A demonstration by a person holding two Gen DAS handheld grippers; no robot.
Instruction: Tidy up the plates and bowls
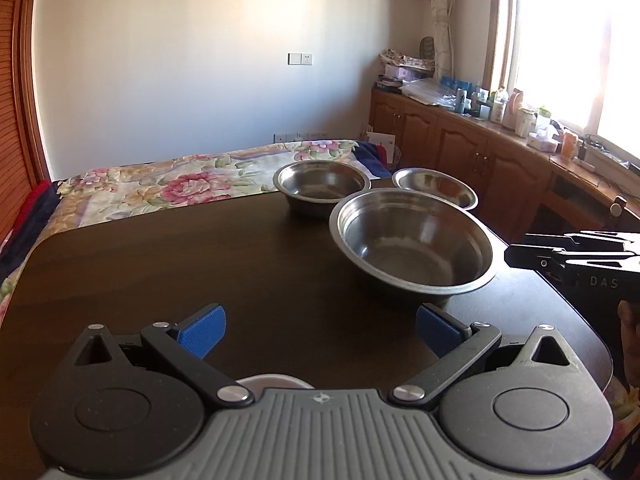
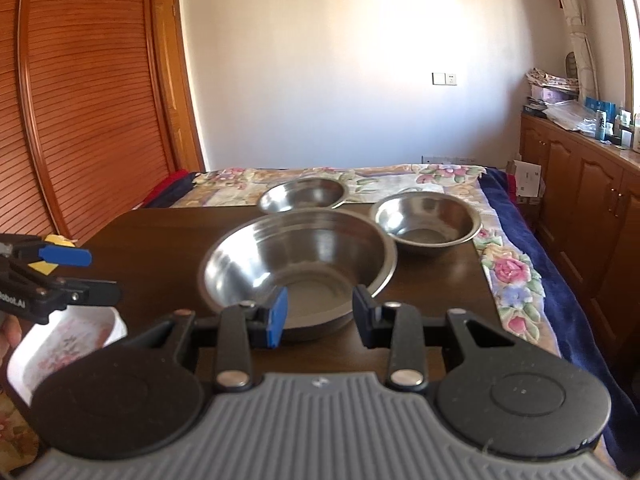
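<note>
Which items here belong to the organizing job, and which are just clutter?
Job: big steel bowl, two smaller steel bowls, white floral dish.
Clutter: bottles and boxes on the cabinet top, flowered bedspread.

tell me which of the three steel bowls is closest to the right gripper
The largest steel bowl, directly in front of the open right gripper. The two smaller bowls sit behind it, toward the table's far edge.
</note>
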